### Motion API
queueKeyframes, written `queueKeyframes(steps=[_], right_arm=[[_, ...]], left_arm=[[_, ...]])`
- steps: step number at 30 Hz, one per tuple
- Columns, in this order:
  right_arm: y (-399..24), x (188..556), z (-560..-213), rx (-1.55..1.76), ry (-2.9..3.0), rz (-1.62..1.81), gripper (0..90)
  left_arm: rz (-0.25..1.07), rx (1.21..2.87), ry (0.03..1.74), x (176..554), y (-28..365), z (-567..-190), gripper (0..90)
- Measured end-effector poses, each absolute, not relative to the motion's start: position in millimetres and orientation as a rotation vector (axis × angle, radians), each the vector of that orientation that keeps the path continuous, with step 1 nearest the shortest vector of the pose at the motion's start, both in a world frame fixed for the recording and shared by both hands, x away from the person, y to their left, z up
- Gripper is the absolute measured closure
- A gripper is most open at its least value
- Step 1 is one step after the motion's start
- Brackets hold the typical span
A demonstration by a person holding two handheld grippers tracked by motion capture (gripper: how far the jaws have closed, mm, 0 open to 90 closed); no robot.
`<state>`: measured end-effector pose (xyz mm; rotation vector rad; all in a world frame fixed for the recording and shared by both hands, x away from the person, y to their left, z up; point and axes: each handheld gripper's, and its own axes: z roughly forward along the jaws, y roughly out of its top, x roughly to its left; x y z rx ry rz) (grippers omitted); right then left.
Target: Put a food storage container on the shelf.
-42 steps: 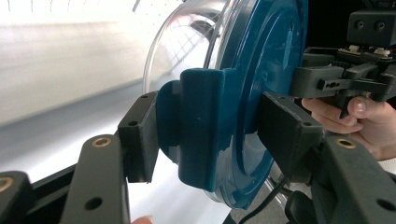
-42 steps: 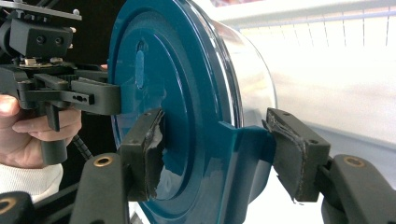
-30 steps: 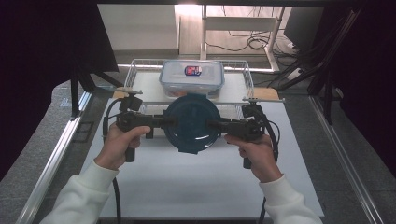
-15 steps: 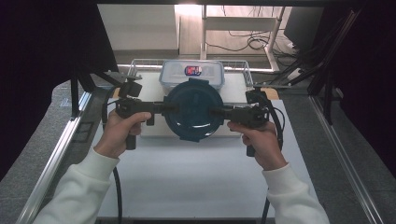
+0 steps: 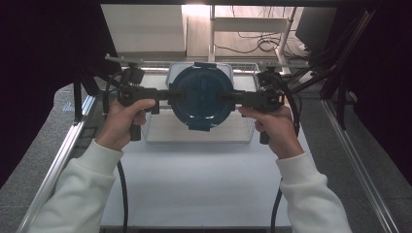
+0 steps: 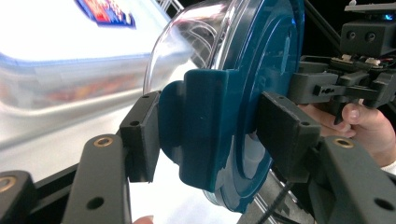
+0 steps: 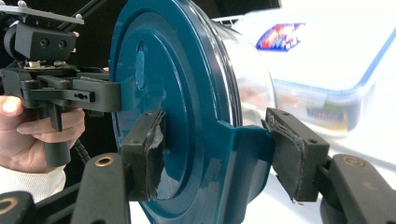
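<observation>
Above the wire rack (image 5: 247,138), the bowl (image 5: 201,97) hangs between left tongs (image 5: 167,93) and right tongs (image 5: 232,96), each pinching one lid tab; uneven pull could unlatch the lid.

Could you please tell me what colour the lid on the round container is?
Dark teal lid; it shows best in the right gripper view.

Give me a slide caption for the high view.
Left gripper and right gripper clamp a round teal-lidded container above a wire basket.
</observation>
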<state>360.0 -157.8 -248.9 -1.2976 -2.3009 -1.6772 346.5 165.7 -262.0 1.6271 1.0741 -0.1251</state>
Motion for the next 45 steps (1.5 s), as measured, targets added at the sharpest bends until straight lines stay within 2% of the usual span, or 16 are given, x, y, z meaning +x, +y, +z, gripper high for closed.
queueKeyframes(steps=[9,20,35,45], right_arm=[[-151.4,388.7,-223.9,-1.282,-2.304,-1.704,39.6],[-143.5,432.6,-221.0,-1.297,-2.262,-1.676,39.7],[-141.5,481.4,-234.8,-1.381,-2.133,-1.673,40.7],[-142.4,504.3,-253.8,-1.531,-1.947,-1.632,37.3]], left_arm=[[-0.113,1.626,1.074,372.8,171.7,-240.0,41.9],[-0.138,1.623,1.116,412.6,179.2,-237.8,41.8],[-0.222,1.57,1.19,461.5,185.6,-248.8,42.1],[-0.368,1.432,1.268,490.8,188.4,-273.1,38.1]])
